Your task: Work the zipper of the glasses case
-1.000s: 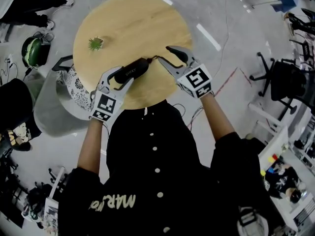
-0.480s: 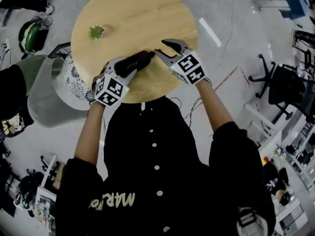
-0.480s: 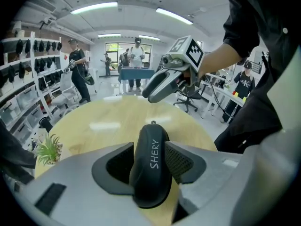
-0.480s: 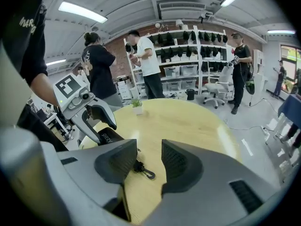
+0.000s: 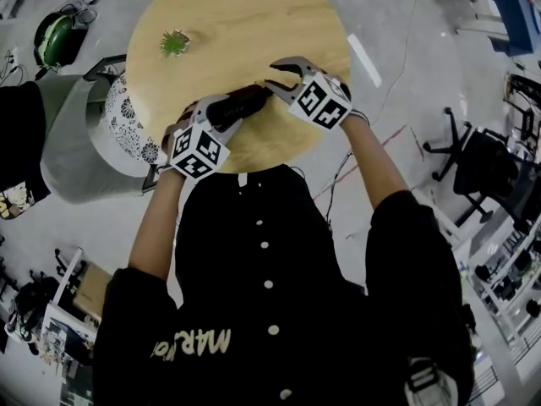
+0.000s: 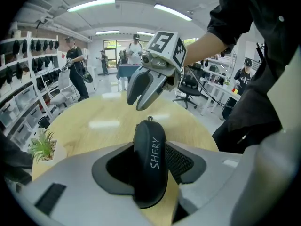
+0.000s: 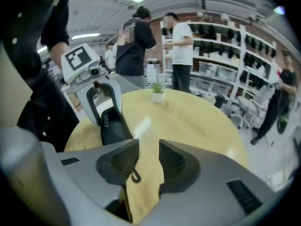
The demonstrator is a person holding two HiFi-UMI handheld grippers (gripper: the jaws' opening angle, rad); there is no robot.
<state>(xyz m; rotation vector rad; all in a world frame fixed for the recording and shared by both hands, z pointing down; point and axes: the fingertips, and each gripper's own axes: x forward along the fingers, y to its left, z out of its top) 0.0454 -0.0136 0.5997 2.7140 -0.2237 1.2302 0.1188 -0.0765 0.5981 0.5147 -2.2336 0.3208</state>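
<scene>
Head view, glasses case: it lies slantwise over the near part of the round table, between my 2 grippers; I cannot tell whether it rests on the wood.
Head view, left gripper: it grips the case's near end.
Head view, right gripper: it sits at the case's far end, jaws apart.
Left gripper view, grip: both pads press the sides of the black case, so holding it steady is done.
Left gripper view, zipper pull: the small loop stands at the case's far tip, just below the right gripper.
Right gripper view, jaws: they have just been closing, yet a gap remains; the pull hangs by 1 pad, not pinched.
Progress: early. The case looks shut, and pinching the pull and running the zipper are left.
</scene>
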